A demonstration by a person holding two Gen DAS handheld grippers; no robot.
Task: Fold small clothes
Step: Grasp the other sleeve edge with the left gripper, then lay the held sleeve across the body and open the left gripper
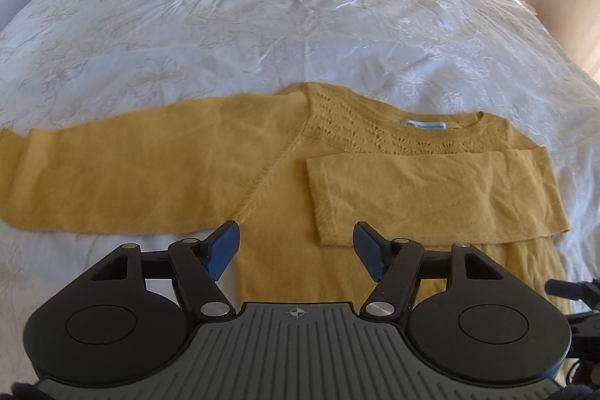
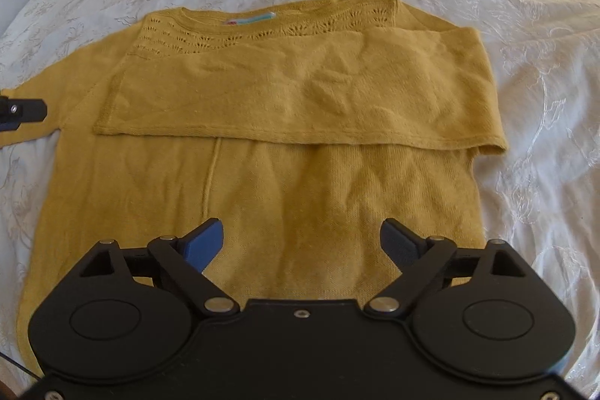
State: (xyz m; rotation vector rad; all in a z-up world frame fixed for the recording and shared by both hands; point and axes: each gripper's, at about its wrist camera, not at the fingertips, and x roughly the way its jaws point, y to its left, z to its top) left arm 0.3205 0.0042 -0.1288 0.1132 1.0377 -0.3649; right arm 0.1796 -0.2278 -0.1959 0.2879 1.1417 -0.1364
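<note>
I find the mustard sweater (image 2: 262,182) flat on the bed (image 1: 300,6), neckline away from me. One sleeve (image 2: 300,89) is folded across the chest; the other sleeve (image 1: 123,171) lies outstretched, long axis crosswise, ahead and left of my left claw (image 1: 296,250), the nearer one. Both claws stand wide and empty, the right claw (image 2: 302,246) over the lower body. Knit looks soft, lightly creased.
</note>
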